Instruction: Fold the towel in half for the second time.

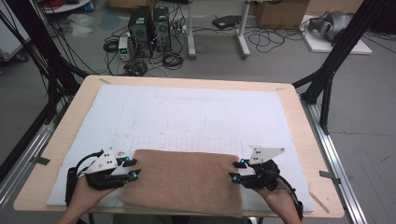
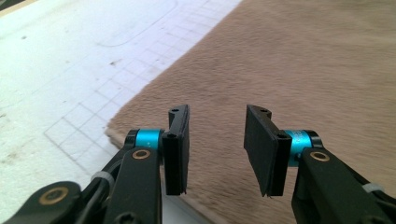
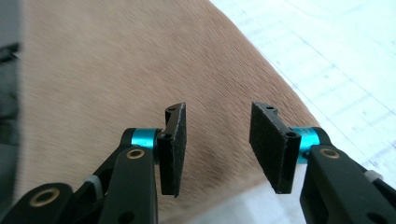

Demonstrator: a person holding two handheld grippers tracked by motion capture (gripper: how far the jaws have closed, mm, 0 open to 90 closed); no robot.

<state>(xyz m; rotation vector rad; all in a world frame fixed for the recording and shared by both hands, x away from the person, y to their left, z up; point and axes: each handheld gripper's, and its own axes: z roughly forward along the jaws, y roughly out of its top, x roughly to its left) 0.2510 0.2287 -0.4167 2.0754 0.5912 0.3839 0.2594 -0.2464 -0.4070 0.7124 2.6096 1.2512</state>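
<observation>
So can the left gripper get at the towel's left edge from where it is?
Probably yes. The left gripper sits right at the left edge of the towel with its jaws apart and empty, and nothing lies between them and the cloth on the white mat.

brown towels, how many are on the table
1: a brown fuzzy rectangular towel lies flat at the near edge of the white mat, between the two claws. Whether it is folded in layers cannot be told.

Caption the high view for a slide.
Two hand-held grippers, left gripper and right gripper, open at opposite ends of a brown towel.
</observation>
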